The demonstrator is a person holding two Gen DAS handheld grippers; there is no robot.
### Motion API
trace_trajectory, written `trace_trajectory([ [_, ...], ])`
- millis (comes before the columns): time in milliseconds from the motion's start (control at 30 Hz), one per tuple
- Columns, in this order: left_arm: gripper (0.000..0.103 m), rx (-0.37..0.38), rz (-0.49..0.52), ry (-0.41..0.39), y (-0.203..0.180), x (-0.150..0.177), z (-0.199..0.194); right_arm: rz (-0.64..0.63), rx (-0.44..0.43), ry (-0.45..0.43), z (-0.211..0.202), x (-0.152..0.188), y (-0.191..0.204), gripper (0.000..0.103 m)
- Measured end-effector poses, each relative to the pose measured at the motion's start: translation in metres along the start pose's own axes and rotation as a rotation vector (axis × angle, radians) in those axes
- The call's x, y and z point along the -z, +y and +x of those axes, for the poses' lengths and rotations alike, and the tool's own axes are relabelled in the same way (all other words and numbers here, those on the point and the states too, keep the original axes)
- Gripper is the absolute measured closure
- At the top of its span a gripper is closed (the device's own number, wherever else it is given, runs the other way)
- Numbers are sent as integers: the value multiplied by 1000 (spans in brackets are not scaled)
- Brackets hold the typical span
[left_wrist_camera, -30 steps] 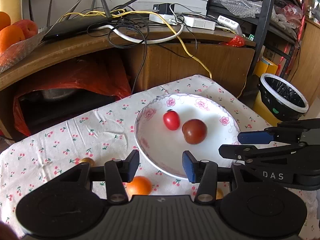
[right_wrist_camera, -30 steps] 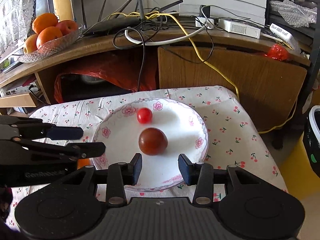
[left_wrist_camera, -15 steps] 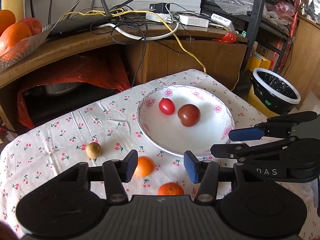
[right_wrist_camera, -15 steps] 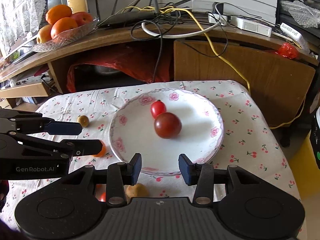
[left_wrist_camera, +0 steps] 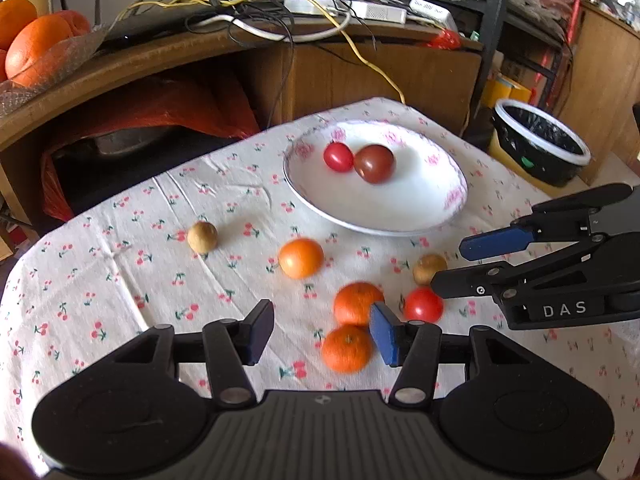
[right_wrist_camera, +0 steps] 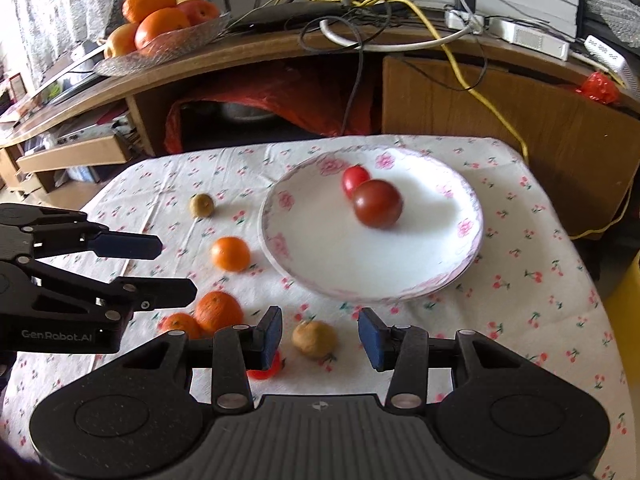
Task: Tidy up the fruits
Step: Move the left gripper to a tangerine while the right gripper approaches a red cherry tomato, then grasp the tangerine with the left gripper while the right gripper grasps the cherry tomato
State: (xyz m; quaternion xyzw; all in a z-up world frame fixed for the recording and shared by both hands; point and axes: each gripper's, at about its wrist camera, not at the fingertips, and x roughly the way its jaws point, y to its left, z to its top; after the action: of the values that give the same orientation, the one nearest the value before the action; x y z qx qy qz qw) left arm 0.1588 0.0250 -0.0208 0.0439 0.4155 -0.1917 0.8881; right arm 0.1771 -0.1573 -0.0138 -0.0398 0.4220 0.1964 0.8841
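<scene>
A white flowered plate (left_wrist_camera: pixel 404 216) (right_wrist_camera: pixel 320 264) holds a small red tomato (left_wrist_camera: pixel 338 156) (right_wrist_camera: pixel 354 176) and a dark red tomato (left_wrist_camera: pixel 374 163) (right_wrist_camera: pixel 377 204). On the cloth lie three oranges (left_wrist_camera: pixel 301 257) (left_wrist_camera: pixel 356 302) (left_wrist_camera: pixel 346 348), two brown fruits (left_wrist_camera: pixel 202 237) (left_wrist_camera: pixel 428 268) and a red tomato (left_wrist_camera: pixel 423 305). My left gripper (left_wrist_camera: pixel 322 332) is open and empty above the near oranges. My right gripper (right_wrist_camera: pixel 320 338) is open and empty, with a brown fruit (right_wrist_camera: pixel 314 339) on the cloth between its fingers.
A wooden desk (right_wrist_camera: pixel 280 44) with cables stands behind the table. A glass bowl of oranges (right_wrist_camera: pixel 160 28) sits on it at the left. A black bin (left_wrist_camera: pixel 540 144) stands to the right of the table. The cloth's edges drop off at right and front.
Both grippers have drawn back toward me from the plate, so the loose fruits on the cloth have come into view. Both stayed open and empty.
</scene>
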Motion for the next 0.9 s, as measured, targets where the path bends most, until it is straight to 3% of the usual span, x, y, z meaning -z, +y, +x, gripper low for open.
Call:
trace_trajectory([
  [433, 43, 8, 101, 58, -13, 17, 10, -62, -68, 59, 6, 16, 19, 62],
  [767, 43, 6, 111, 66, -14, 17, 17, -90, -96, 97, 22, 18, 27, 62],
  [900, 43, 2, 121, 70, -17, 17, 21, -93, -97, 102, 25, 17, 28, 69],
])
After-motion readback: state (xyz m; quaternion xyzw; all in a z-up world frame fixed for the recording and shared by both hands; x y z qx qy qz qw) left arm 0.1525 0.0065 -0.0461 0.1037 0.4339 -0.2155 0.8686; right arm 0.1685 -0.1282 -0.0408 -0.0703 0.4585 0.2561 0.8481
